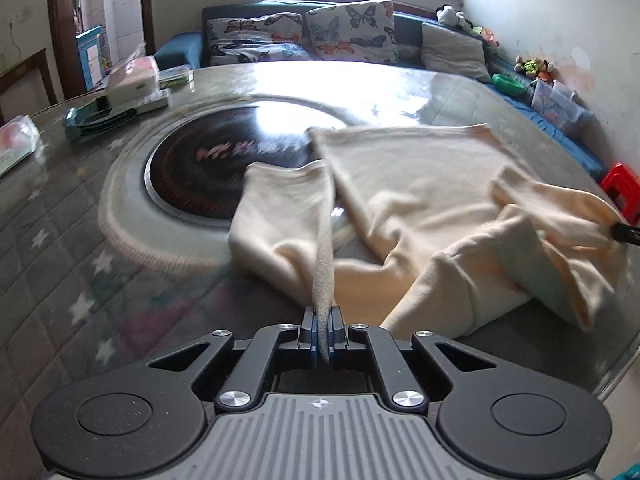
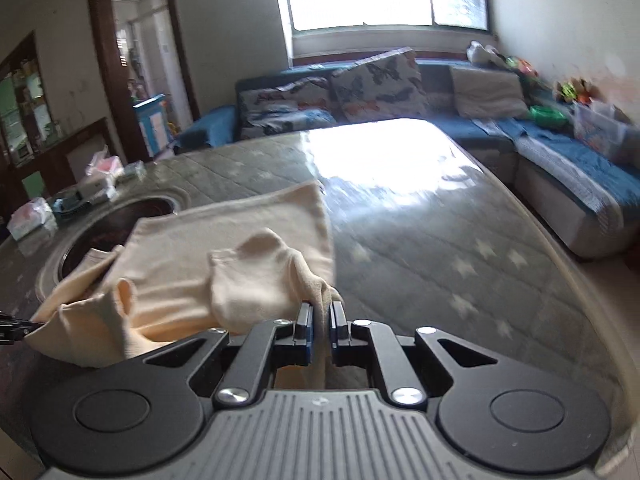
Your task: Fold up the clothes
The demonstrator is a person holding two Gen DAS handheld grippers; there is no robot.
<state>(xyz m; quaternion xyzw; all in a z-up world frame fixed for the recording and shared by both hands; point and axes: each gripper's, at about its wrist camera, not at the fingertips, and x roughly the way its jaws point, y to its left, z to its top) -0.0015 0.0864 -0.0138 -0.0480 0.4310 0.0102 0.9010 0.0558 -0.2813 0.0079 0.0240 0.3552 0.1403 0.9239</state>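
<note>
One cream garment [image 1: 420, 200] lies rumpled on the quilted tabletop [image 1: 60, 280], its far left corner over the dark round inset [image 1: 200, 168]. Two grippers hold it: the left gripper [image 1: 323, 322] clamps a near edge, the right gripper [image 2: 321, 318] a bunched fold. Uneven pulling could likely drag the cloth or skew the fold.

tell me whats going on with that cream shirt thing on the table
A person is folding a cream garment on a glass-topped table, using a handheld gripper in each hand. The left gripper and the right gripper are each shut on a pinch of its fabric, lifting the near part while the far part lies flat.
</note>
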